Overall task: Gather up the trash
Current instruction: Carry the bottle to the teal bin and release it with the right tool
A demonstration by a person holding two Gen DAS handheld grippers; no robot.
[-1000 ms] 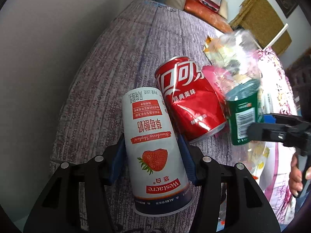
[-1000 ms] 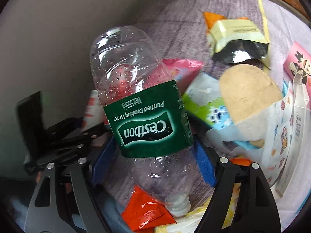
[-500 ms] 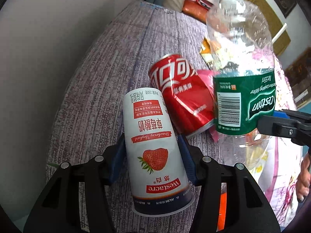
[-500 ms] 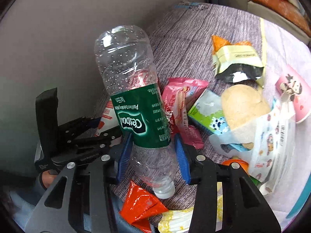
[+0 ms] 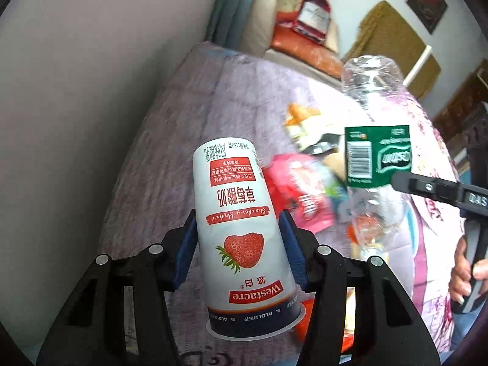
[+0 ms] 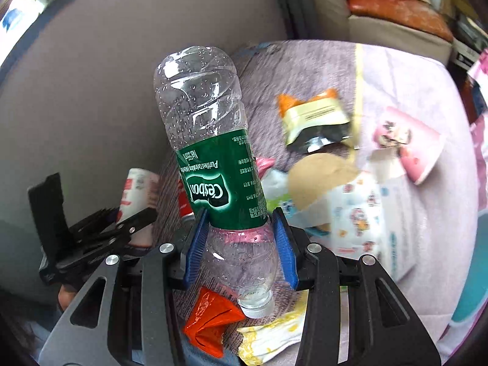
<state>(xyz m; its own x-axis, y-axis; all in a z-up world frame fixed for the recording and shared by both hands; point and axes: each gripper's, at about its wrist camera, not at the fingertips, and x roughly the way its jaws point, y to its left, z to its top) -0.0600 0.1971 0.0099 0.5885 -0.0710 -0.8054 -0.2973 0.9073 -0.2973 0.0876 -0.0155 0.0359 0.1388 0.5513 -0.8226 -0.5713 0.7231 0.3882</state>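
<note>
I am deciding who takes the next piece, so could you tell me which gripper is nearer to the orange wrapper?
Right. The orange wrapper lies just below the right gripper, which holds the bottle; the left gripper is off to the side, holding the yogurt cup.

The right gripper (image 6: 241, 244), whose jaws have just been closing, now clamps its blue pads (image 6: 196, 245) onto the clear plastic water bottle with the green label (image 6: 213, 164), just under the label; a second ago they stood wide beside it. That bottle now hangs cap-down above the purple quilted bedcover (image 6: 305, 70), higher than before, so more wrappers show beneath. In the left wrist view the white strawberry yoghurt cup (image 5: 244, 228) has risen off the bedcover, and the red soda can that lay just behind it is hidden from this camera, a pink snack packet (image 5: 305, 189) showing there instead
</note>
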